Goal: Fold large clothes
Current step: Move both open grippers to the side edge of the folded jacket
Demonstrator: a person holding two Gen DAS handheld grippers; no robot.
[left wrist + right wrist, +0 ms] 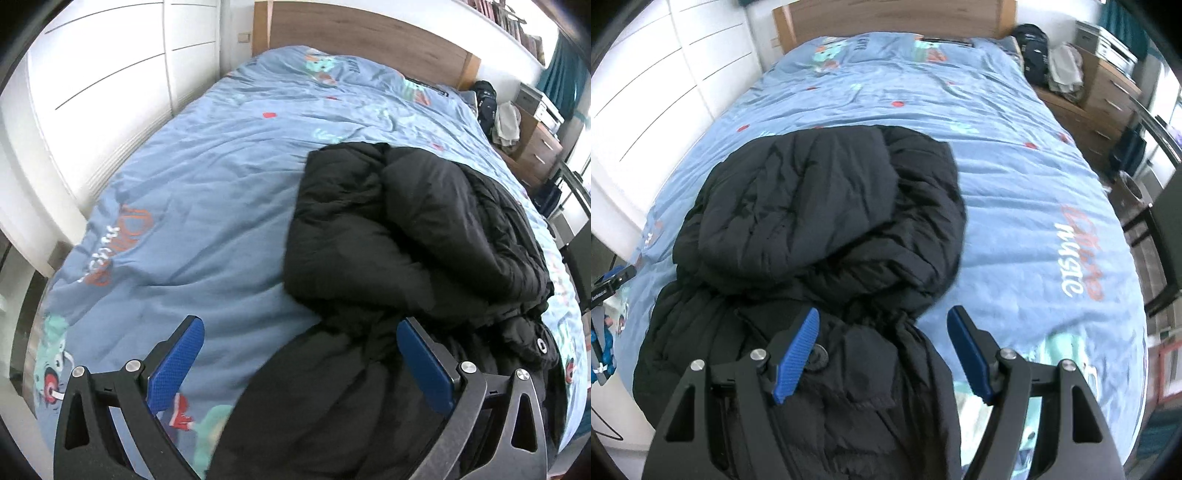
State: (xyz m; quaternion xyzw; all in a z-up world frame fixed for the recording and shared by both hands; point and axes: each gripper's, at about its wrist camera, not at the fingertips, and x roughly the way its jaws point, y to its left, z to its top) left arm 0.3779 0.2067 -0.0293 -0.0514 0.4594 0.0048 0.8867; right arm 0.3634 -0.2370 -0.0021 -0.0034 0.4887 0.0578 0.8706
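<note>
A large black puffer jacket [406,236] lies bunched on the blue patterned bed cover [192,184], its upper part folded over its lower part. It also shows in the right wrist view [820,214]. My left gripper [300,328] is open, hovering above the jacket's near left edge, holding nothing. My right gripper [882,317] is open above the jacket's near end, close to a snap button [818,356], holding nothing.
The bed [1015,166] has a wooden headboard [369,33] at the far end. White wardrobe doors [110,74] stand on the left. A wooden dresser [1108,96] with clothes and a bag [1032,51] stands at the right. A dark chair [1160,236] is at the right edge.
</note>
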